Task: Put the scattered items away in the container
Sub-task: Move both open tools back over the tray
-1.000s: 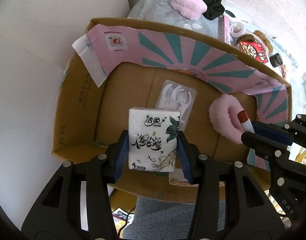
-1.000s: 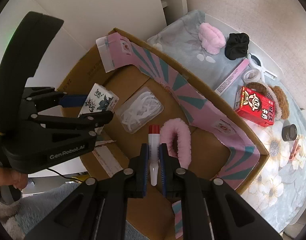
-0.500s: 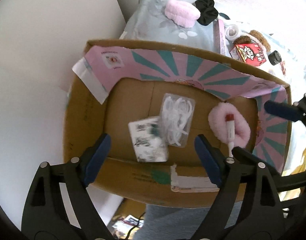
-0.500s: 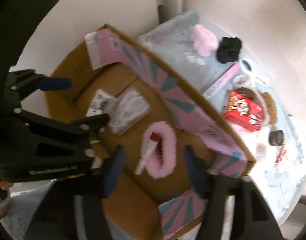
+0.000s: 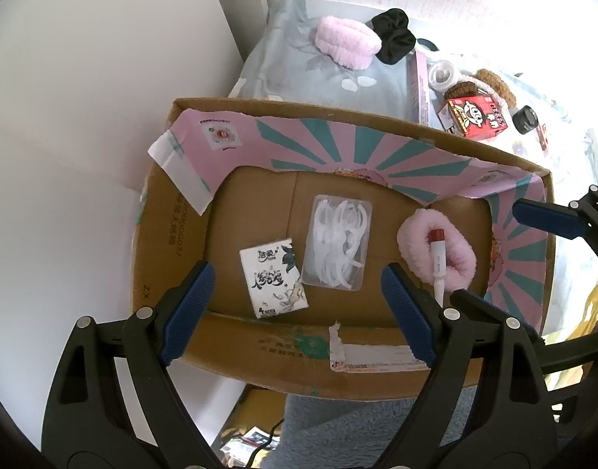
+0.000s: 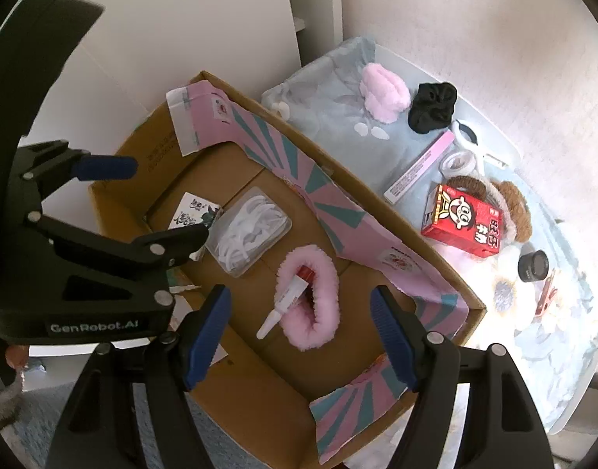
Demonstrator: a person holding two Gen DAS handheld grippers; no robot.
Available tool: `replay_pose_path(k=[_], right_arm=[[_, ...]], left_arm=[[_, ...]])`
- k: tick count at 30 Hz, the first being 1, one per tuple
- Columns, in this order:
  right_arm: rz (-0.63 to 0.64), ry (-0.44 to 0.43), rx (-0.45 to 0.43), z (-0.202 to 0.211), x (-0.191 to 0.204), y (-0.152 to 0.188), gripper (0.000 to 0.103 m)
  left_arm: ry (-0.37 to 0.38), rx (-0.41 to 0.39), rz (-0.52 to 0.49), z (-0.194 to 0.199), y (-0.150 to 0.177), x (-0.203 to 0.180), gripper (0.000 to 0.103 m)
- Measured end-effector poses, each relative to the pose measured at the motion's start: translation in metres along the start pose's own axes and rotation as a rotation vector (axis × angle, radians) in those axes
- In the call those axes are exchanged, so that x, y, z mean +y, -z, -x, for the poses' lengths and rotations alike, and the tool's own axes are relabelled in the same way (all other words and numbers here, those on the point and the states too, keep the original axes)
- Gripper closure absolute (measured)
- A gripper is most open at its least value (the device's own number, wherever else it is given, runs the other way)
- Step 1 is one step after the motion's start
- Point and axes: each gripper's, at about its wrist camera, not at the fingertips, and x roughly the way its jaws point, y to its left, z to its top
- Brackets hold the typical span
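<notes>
An open cardboard box [image 5: 170,234] [image 6: 435,269] with pink and teal flaps holds a tissue pack [image 5: 273,277] [image 6: 195,213], a clear bag of white floss picks [image 5: 338,248] [image 6: 250,232], a pink fluffy scrunchie [image 5: 461,262] [image 6: 322,312] and a small white tube with a red cap [image 5: 437,258] [image 6: 291,293] lying across the scrunchie. My left gripper [image 5: 299,308] is open and empty above the box's near wall. My right gripper [image 6: 299,332] is open and empty above the tube and scrunchie.
On the floral cloth beyond the box lie a pink headband [image 5: 347,41] [image 6: 384,92], a black scrunchie [image 5: 394,35] [image 6: 433,105], a long pink box [image 6: 420,168], a tape roll [image 5: 441,74], a brown fuzzy band [image 6: 513,207], a red milk carton [image 5: 476,117] [image 6: 461,221] and a small black jar [image 5: 525,119] [image 6: 533,265].
My left gripper opened and let the tissue pack fall into the box. My right gripper opened and dropped the tube onto the pink scrunchie. Both grippers have risen higher above the box.
</notes>
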Motion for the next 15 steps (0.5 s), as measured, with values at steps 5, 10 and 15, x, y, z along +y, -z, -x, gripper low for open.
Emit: replay_pose_path(k=[5, 10, 15], right_arm=[[0.008, 0.017, -0.006, 0.0015, 0.0002, 0.0005, 0.033], [0.002, 0.003, -0.013, 0.0029, -0.0004, 0.0011, 0.033], [-0.014, 0.013, -0.036, 0.0093, -0.0051, 0.0018, 0.033]], left_arm=[[0.0, 0.006, 0.005, -0.0003, 0.0001, -0.0002, 0.016], [-0.007, -0.006, 0.011, 0.0037, 0.0007, 0.0027, 0.016], [-0.008, -0.023, 0.01, 0.0094, -0.0031, 0.0045, 0.016]])
